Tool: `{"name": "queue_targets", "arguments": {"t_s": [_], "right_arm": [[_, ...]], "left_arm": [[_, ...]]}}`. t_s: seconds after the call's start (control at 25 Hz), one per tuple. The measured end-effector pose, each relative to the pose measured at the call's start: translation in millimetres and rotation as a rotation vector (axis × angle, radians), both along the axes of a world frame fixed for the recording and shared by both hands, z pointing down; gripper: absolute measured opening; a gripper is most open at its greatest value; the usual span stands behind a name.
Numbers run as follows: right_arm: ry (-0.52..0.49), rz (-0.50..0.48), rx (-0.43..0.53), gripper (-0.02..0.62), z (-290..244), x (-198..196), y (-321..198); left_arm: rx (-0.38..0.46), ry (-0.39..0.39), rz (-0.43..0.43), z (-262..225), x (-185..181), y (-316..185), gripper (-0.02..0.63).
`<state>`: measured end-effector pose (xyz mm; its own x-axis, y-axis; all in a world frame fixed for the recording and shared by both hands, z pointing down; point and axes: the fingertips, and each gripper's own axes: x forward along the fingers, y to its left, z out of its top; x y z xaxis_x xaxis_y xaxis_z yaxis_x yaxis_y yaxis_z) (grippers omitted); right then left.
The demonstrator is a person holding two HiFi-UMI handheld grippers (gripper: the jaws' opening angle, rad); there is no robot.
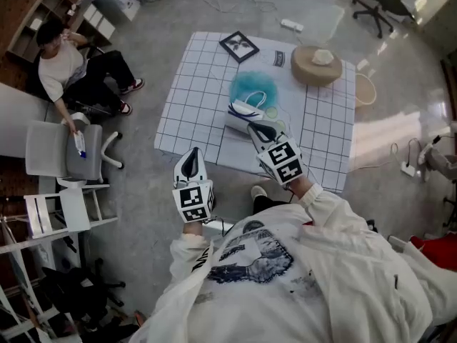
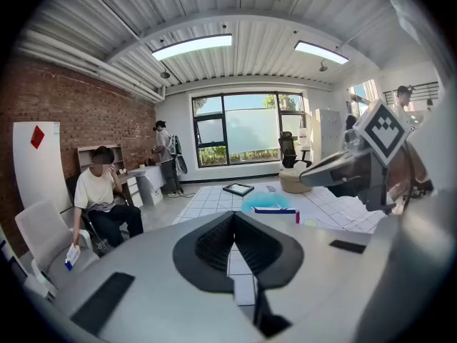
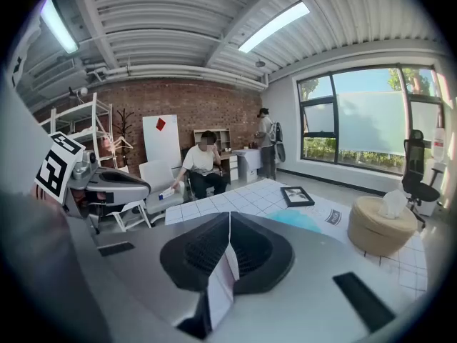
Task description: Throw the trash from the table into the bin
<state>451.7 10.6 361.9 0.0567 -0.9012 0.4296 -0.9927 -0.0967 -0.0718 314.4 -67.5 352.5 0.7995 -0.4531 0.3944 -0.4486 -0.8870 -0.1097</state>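
Note:
A white-and-blue carton (image 1: pixel 246 113) lies on the grid-patterned table (image 1: pixel 193 106), just in front of a teal fluffy piece (image 1: pixel 251 86). A beige bin (image 1: pixel 364 89) stands at the table's right edge. My right gripper (image 1: pixel 263 131) hovers over the near edge beside the carton, shut on a white paper scrap (image 3: pixel 227 274). My left gripper (image 1: pixel 191 163) hangs off the table's near left corner, jaws shut with nothing visibly gripped. In the left gripper view the carton (image 2: pixel 273 209) lies ahead and the right gripper (image 2: pixel 335 174) sits to the right.
A black picture frame (image 1: pixel 240 46) and a tan round pouf (image 1: pixel 316 64) topped with a crumpled white wad sit at the table's far side. A seated person (image 1: pixel 68 66) and a white chair (image 1: pixel 61 152) are at left. Another person (image 2: pixel 163 152) stands far off.

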Motion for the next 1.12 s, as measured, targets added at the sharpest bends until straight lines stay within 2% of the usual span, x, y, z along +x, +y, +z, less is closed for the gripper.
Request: {"name": "queue_targets", "arguments": {"t_s": [0.28, 0.6, 0.68, 0.84, 1.12], "right_arm": [[-0.003, -0.013, -0.032, 0.02, 14.8, 30.0, -1.6], [-0.057, -0.094, -0.081, 0.037, 34.4, 29.3, -14.3], [-0.071, -0.113, -0.091, 0.098, 39.0, 28.1, -19.5], [-0.074, -0.137, -0.105, 0.161, 45.3, 27.2, -26.7], [-0.089, -0.181, -0.157, 0.328, 65.8, 25.3, -33.9]], "left_arm": [[-0.016, -0.013, 0.017, 6.2, 37.5, 4.3, 0.006], [-0.035, -0.045, 0.022, 9.9, 49.8, 3.6, 0.006], [-0.03, -0.049, 0.021, 9.4, 51.1, 0.7, 0.006], [-0.032, -0.054, 0.012, 11.0, 50.9, -3.8, 0.006], [-0.038, -0.057, 0.002, 12.6, 48.4, -5.6, 0.006]]}}
